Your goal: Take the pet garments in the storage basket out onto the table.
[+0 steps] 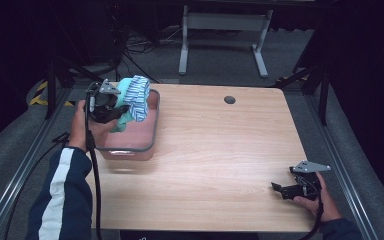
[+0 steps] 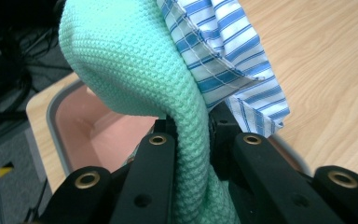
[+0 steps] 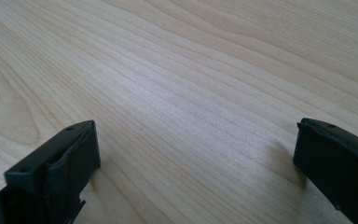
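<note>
My left gripper (image 1: 122,111) is shut on a mint-green knitted cloth (image 2: 135,65), lifted over a pink plastic bin (image 1: 147,132) at the table's left. A blue-and-white striped cloth (image 1: 140,97) hangs together with the green one; in the left gripper view the striped cloth (image 2: 223,51) lies against the green cloth's right side, above the jaws. The green cloth runs down between the two black jaws. My right gripper (image 1: 278,189) rests low at the table's front right, open, with bare wood between its jaws (image 3: 196,140).
The wooden table (image 1: 220,150) has a round cable hole (image 1: 229,99) near its far edge. The pink bin (image 2: 98,126) stands near the table's left edge. Beyond the table stand a white frame (image 1: 225,30) and cables on a grey floor.
</note>
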`<state>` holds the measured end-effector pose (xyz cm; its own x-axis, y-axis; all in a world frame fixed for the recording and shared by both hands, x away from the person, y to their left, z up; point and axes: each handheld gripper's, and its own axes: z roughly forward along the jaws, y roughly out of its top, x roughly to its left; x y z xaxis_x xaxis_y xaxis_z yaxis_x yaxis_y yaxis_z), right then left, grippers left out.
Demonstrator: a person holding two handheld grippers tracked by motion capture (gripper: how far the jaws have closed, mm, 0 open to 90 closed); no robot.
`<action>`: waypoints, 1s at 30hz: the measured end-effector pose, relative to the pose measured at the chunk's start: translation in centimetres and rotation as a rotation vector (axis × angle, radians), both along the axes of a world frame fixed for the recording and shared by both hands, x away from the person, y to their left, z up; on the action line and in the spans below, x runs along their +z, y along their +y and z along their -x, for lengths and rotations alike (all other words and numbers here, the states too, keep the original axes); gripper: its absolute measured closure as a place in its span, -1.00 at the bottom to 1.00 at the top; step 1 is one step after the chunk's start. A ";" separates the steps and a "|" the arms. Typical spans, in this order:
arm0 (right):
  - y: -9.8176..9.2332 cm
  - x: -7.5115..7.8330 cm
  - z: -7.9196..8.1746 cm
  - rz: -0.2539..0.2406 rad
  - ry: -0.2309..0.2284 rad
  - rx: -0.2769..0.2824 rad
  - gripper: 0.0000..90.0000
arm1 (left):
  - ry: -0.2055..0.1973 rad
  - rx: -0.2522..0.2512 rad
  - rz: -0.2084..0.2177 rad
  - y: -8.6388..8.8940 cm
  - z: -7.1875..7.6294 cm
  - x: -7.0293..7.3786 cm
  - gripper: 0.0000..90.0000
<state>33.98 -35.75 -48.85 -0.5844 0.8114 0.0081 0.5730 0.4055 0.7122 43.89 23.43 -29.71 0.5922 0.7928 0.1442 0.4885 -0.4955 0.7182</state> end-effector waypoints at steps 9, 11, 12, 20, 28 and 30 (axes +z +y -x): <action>0.0 0.0 0.0 0.000 0.000 -0.001 -0.98 | -0.038 -0.094 0.014 -2.8 1.0 1.3 0.83; 0.0 0.0 0.0 0.000 0.000 -0.001 -0.98 | -0.040 -0.125 0.004 -3.6 1.1 1.4 0.83; 0.0 0.0 0.0 0.000 0.000 -0.001 -0.98 | -0.040 -0.131 0.006 -4.0 1.2 1.5 0.83; 0.0 0.0 0.0 0.000 0.000 -0.001 -0.98 | -0.038 -0.215 -0.009 -7.3 1.4 1.5 0.83; 0.0 0.0 0.0 0.000 0.000 -0.001 -0.98 | -0.026 -0.334 -0.012 -12.1 1.9 0.9 0.83; 0.0 0.0 0.0 0.000 0.000 -0.001 -0.98 | -0.017 -0.361 -0.024 -13.4 1.9 0.5 0.83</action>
